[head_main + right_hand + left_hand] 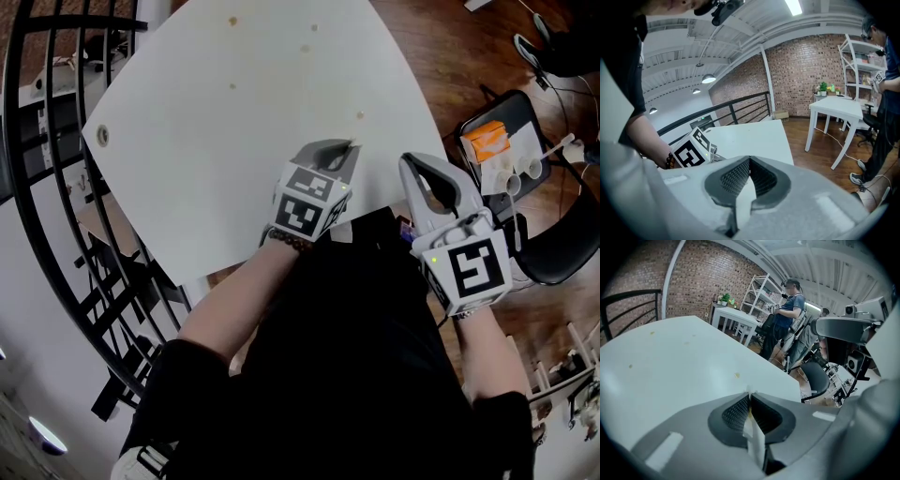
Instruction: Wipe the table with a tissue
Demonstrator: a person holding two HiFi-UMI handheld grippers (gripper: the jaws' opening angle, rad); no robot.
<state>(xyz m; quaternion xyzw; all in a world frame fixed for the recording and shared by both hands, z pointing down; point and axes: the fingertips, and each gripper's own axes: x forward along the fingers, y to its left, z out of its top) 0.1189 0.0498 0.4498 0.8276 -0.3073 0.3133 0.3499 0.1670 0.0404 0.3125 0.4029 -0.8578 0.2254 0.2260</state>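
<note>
Tissue (754, 437): a thin white strip pinched between the fully closed jaws of the left gripper (750, 394), held over the near edge of the white counter (234, 141). Right gripper (749, 160): jaws closed together, off the counter's edge beside the left.

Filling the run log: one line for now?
left gripper: shut on tissue | right gripper: shut, empty | table: crumbs present

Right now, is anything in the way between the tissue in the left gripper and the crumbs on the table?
Nothing visible. The left gripper pinches the tissue at the near edge of the table; only bare surface lies between it and the nearest crumb.
</note>
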